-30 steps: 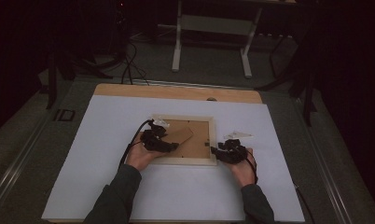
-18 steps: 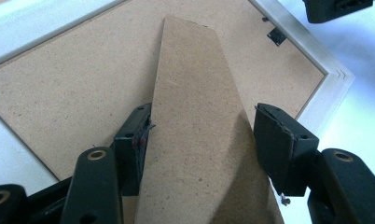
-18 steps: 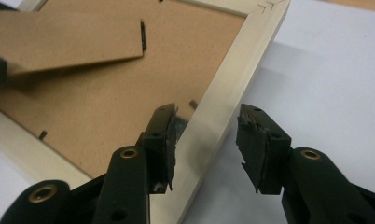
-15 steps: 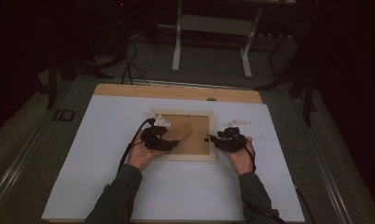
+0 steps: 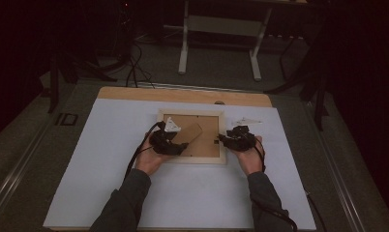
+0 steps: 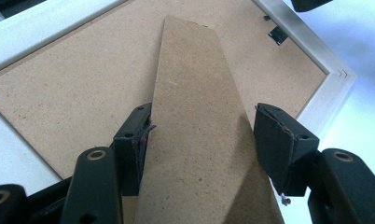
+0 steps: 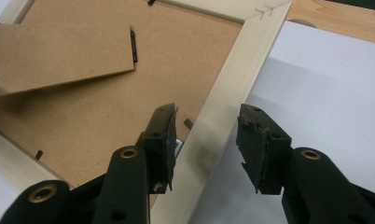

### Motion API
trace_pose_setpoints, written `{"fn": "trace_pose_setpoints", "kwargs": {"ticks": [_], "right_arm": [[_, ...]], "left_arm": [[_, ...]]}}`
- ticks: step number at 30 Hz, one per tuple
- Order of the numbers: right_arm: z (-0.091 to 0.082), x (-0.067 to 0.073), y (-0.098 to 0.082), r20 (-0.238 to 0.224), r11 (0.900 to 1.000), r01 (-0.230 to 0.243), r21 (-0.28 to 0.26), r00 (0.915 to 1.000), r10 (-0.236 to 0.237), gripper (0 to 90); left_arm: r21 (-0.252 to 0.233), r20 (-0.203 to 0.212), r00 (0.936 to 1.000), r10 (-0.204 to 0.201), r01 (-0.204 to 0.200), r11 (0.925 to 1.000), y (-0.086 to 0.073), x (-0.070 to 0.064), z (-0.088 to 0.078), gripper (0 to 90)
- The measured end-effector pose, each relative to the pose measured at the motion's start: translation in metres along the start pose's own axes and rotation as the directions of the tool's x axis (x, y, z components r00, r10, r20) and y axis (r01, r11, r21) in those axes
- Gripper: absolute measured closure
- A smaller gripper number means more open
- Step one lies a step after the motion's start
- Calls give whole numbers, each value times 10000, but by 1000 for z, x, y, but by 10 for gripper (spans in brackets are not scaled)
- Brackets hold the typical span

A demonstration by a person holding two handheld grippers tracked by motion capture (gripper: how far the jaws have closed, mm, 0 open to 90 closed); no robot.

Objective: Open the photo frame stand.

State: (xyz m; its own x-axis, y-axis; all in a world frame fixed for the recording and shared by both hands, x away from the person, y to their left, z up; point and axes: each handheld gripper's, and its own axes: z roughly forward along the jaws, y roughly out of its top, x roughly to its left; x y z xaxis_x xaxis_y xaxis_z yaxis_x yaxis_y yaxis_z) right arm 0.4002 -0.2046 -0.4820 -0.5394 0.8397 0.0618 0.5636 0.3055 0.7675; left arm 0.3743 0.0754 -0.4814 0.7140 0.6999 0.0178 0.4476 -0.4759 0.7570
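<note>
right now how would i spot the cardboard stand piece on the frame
On the white table sheet lies a pale wooden picture frame face down, brown backing up. The stand is the long tapered brown strip slanting across that backing, between the left gripper jaws.

A pale wooden picture frame [image 5: 191, 136] lies face down (brown backing up), its stand flap [image 6: 195, 140] raised.

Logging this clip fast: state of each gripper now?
Left gripper: open, jaws either side of the stand flap.
Right gripper: open, jaws astride the frame rail.
</note>
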Motion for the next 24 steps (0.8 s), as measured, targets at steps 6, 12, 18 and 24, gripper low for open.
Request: {"fn": "trace_pose_setpoints", "kwargs": {"ticks": [6, 12, 18, 24], "right_arm": [[4, -6, 3, -88, 9995, -310, -86, 9995, 309, 561], [6, -7, 9, -13, 9994, -329, -133, 9995, 329, 546], [6, -14, 16, -155, 9969, -772, -164, 9969, 769, 483], [7, -21, 18, -409, 9946, -1034, -74, 9938, 1030, 451]], "left_arm": [[-185, -299, 9994, 191, -196, 9996, 3, -4, 0, 421], [-232, -530, 9966, 638, -651, 9976, 9, -8, -2, 422], [-413, -849, 9898, 1141, -1179, 9922, 10, -14, -4, 421], [-643, -1068, 9820, 1557, -1631, 9845, 11, -20, -8, 421]]}}
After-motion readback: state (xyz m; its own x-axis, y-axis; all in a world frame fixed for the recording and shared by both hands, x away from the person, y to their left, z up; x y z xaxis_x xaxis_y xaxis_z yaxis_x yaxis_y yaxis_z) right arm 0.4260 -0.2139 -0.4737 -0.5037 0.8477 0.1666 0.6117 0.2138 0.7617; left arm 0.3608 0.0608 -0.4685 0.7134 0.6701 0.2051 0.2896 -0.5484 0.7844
